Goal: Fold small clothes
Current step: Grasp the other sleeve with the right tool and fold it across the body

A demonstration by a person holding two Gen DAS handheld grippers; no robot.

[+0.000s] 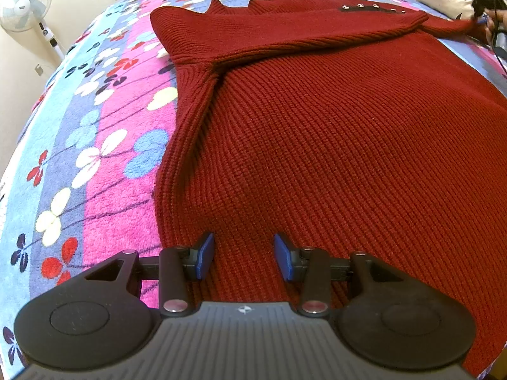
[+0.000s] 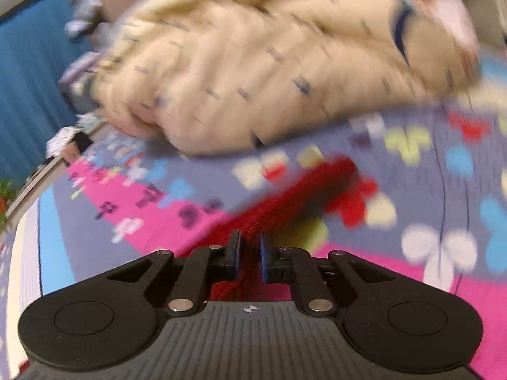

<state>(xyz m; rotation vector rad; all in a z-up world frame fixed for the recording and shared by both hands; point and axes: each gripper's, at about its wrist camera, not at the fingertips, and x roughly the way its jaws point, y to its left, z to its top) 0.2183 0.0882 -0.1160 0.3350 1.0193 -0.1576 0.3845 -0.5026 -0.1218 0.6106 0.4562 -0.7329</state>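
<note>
Two grippers in play: right gripper [image 2: 250, 251] has its jaws nearly together, pinching the red sleeve [image 2: 285, 196] near the bed's far edge; left gripper [image 1: 244, 253] is spread, nothing in it, over the red knit sweater [image 1: 332, 126] at its hem. Sweater lies flat on the floral blanket [image 1: 95, 158]. Best move, I'd say: keep the pinch firm, carry the sleeve across the body, lay it flat. Cream bedding [image 2: 269, 63] sits just beyond the sleeve and could snag. Fan [image 1: 27, 8] stands off the bed's far left corner, clear.
</note>
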